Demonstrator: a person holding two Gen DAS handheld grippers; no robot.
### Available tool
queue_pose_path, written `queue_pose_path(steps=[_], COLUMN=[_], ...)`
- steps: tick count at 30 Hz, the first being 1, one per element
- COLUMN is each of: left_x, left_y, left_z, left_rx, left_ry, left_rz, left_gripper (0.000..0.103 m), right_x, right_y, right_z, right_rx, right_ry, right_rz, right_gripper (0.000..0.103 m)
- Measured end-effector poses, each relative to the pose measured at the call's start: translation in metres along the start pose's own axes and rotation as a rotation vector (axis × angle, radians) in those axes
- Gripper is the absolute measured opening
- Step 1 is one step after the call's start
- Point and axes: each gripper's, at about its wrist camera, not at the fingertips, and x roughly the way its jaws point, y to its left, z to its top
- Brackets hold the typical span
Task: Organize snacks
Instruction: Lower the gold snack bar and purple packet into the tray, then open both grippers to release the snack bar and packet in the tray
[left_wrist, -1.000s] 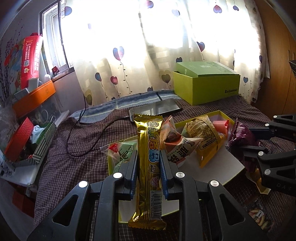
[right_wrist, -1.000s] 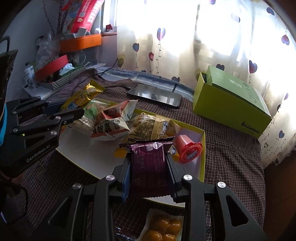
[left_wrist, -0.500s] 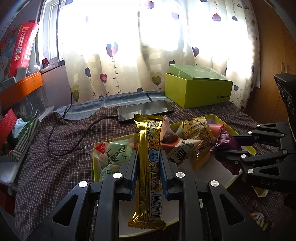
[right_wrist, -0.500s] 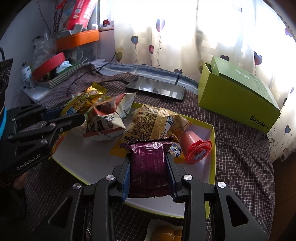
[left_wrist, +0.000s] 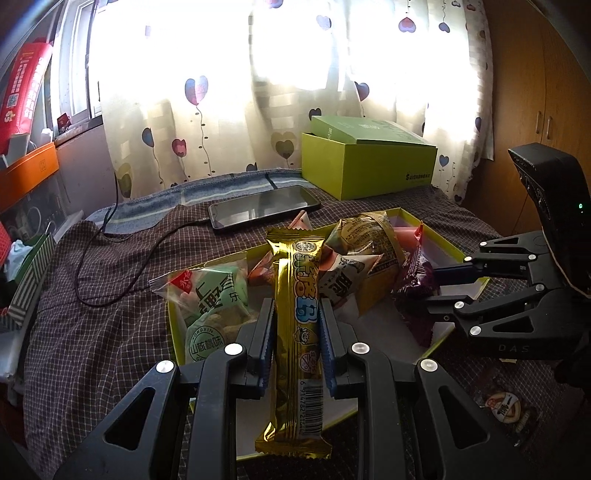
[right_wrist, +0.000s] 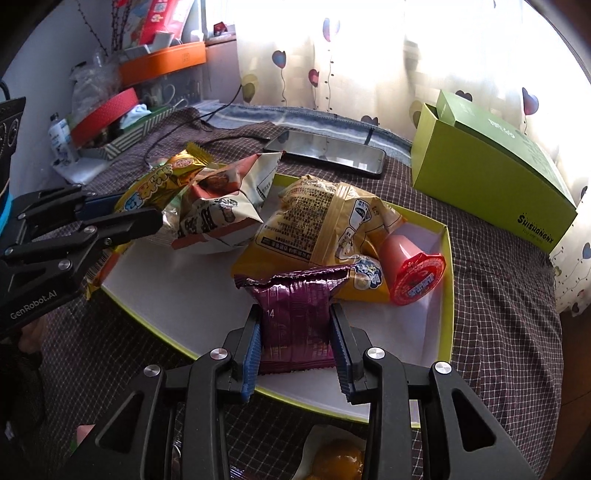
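Note:
My left gripper (left_wrist: 295, 325) is shut on a long gold snack bar (left_wrist: 299, 325) and holds it over the near-left part of the green-rimmed white tray (right_wrist: 445, 295). My right gripper (right_wrist: 295, 332) is shut on a purple snack packet (right_wrist: 295, 314) above the tray's near right edge. In the tray lie a green-labelled clear bag (left_wrist: 210, 306), a white and red bag (right_wrist: 221, 210), a yellow bag (right_wrist: 317, 221) and a pink jelly cup (right_wrist: 413, 273). The right gripper shows in the left wrist view (left_wrist: 424, 291), the left one in the right wrist view (right_wrist: 125, 214).
A phone (right_wrist: 325, 151) with a cable lies behind the tray on the checked cloth. A green box (right_wrist: 491, 166) stands at the back right. Cluttered boxes (right_wrist: 122, 122) sit at the left. A packet of yellow sweets (right_wrist: 332, 454) lies near me.
Both grippers have moved in over the tray with their snacks still held. The purple packet now hangs further over the tray's near right edge.

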Motion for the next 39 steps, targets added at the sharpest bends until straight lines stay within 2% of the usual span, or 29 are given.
queue_pose_path(steps=[7, 10, 12, 15, 18, 20, 26, 28, 33, 36, 39], left_x=[-0.004, -0.005, -0.001, 0.003, -0.002, -0.008, -0.016, -0.018, -0.026, -0.026, -0.034], left_y=[-0.001, -0.003, -0.006, -0.01, -0.011, -0.012, -0.009, -0.008, 0.008, 0.015, 0.022], left_z=[0.004, 0.005, 0.003, -0.001, -0.002, -0.001, -0.006, -0.008, -0.016, -0.017, -0.013], left_rx=[0.043, 0.077, 0.105, 0.123, 0.111, 0.116, 0.089, 0.079, -0.018, -0.035, -0.067], left_ry=[-0.02, -0.036, -0.01, 0.019, 0.014, 0.0, 0.008, 0.016, 0.033, 0.043, 0.018], left_rz=[0.016, -0.018, -0.079, -0.088, -0.1, -0.11, -0.066, -0.03, 0.02, 0.066, 0.092], left_gripper=[0.023, 0.023, 0.023, 0.024, 0.044, 0.046, 0.046, 0.046, 0.046, 0.046, 0.046], right_x=[-0.011, -0.013, -0.015, -0.02, -0.022, -0.024, -0.03, -0.033, -0.039, -0.042, -0.044], right_y=[-0.002, -0.001, -0.001, -0.001, 0.0, 0.001, 0.005, 0.006, 0.013, 0.016, 0.019], right_z=[-0.002, -0.002, -0.002, -0.003, -0.003, -0.003, -0.005, -0.006, -0.008, -0.008, -0.009], right_rx=[0.012, 0.009, 0.008, 0.008, 0.008, 0.007, 0.004, 0.001, -0.004, -0.011, -0.015], right_ry=[-0.029, -0.031, -0.037, -0.047, -0.053, -0.056, -0.062, -0.066, -0.074, -0.078, -0.08], right_rz=[-0.001, -0.002, -0.002, -0.005, -0.005, -0.004, -0.003, -0.001, 0.006, 0.009, 0.01], right_gripper=[0.034, 0.034, 0.034, 0.035, 0.035, 0.035, 0.035, 0.035, 0.035, 0.035, 0.035])
